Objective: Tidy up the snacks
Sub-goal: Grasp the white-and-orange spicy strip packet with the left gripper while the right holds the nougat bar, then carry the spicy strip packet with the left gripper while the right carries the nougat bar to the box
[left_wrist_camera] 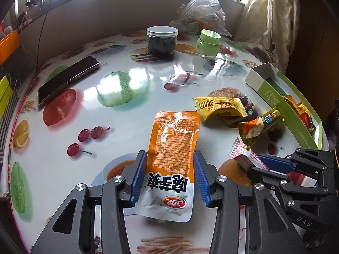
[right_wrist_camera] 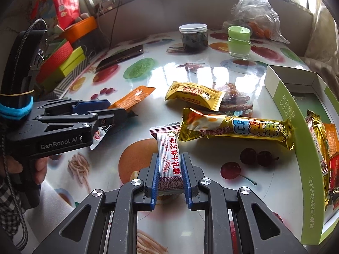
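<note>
My left gripper is shut on an orange and white snack packet, its blue pads pressing both long edges just above the table. In the right wrist view the same gripper holds that packet at the left. My right gripper is shut on a pink and white nougat candy; the left wrist view shows it at the lower right. A long gold bar and a yellow packet lie loose beside a green and white box that holds several wrapped snacks.
The fruit-print table carries a phone at the left, a dark-filled jar, a green-lidded jar and a clear plastic bag at the back. Coloured boxes stand past the table's left edge. A hand grips the left tool.
</note>
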Motion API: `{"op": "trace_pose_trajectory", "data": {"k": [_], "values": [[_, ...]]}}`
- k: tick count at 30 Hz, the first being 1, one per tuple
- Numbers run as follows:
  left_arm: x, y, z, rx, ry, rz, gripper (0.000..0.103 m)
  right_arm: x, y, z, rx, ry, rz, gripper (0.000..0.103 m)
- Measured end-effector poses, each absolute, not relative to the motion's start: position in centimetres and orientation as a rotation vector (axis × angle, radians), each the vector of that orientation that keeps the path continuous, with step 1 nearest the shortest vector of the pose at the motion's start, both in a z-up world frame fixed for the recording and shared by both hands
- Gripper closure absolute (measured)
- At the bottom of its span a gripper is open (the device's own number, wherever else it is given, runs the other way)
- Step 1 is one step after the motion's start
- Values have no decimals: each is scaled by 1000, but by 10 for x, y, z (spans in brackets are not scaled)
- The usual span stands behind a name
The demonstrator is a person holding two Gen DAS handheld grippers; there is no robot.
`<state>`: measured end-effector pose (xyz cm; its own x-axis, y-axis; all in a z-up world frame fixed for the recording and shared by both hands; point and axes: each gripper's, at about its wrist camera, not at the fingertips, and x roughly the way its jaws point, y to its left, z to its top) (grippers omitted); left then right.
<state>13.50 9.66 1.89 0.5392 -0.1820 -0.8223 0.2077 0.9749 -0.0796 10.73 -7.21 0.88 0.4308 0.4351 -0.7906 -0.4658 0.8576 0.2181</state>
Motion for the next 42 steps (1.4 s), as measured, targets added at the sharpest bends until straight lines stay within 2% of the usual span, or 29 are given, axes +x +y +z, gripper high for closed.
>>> {"op": "trace_pose_trajectory", "data": {"k": [13,16,26,28,30,35,37,38,39,40,42], "values": [[117,85,48,22,916,-228,57,94,-84,29,-18,930,576,84],[115,81,54,21,905,-229,57,91,-91,36,-6,921,579,89],[108,69,58,31,899,-232,57,86,-111,33,-6,928,560,90],[107,69,57,28,902,-233,57,87,-111,29,0,947,572,83],[107,68,56,27,906,-231,57,88,-104,25,-25,962,606,70],[105,66,57,30,907,-236,57,91,-87,11,-114,993,595,67],[105,66,57,31,905,-238,57,92,-86,10,-120,982,596,68],[104,66,58,31,903,-238,57,92,-85,10,-127,982,594,71],[104,66,58,30,902,-239,57,92,-85,10,-136,976,581,81],[104,65,59,29,900,-240,57,92,-85,9,-146,978,574,85],[104,64,61,32,895,-243,57,90,-86,10,-147,979,578,85]]}}
